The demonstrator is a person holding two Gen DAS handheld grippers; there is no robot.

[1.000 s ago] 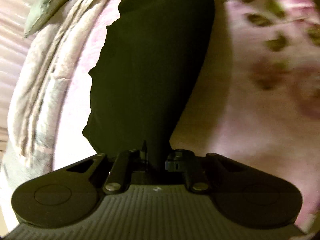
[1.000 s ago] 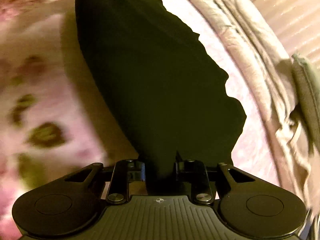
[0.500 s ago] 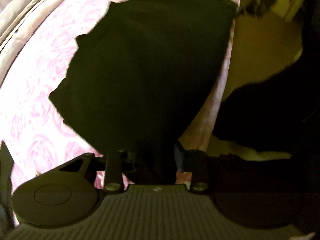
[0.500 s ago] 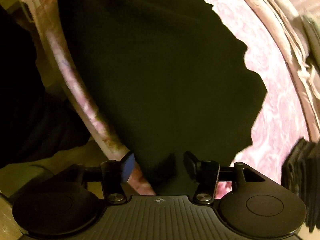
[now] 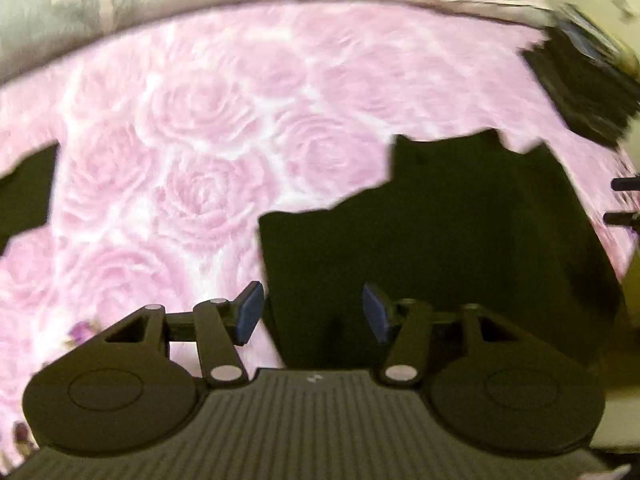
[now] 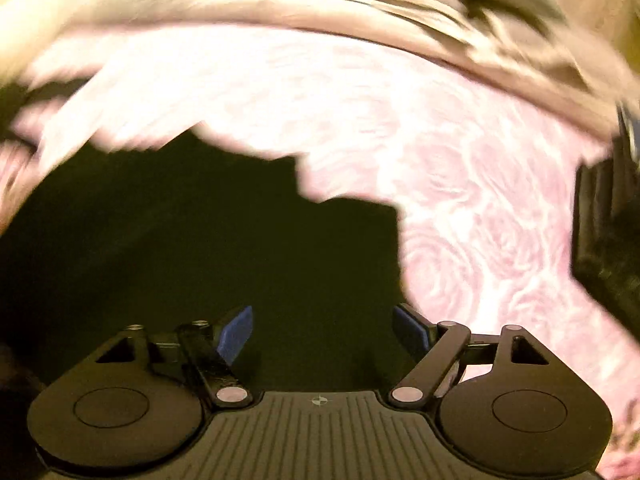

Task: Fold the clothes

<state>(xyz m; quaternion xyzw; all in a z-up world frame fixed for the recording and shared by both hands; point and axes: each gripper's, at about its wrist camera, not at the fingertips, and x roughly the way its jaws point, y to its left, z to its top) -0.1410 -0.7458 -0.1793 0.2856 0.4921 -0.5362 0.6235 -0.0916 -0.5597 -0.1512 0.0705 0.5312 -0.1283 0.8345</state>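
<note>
A black garment lies flat on the pink rose-patterned bedspread. In the left wrist view my left gripper is open, its blue pads spread over the garment's near left edge. In the right wrist view the same garment fills the lower left, and my right gripper is open over its near right edge. Neither gripper holds anything. Both views are blurred by motion.
A stack of dark folded clothes sits at the right of the bed; it also shows in the right wrist view. A crumpled beige blanket runs along the far side. Another dark piece lies at the far left.
Both grippers held the black garment up, then lowered it onto the bed and opened. The garment now lies flat and the views tilt toward the bed.
</note>
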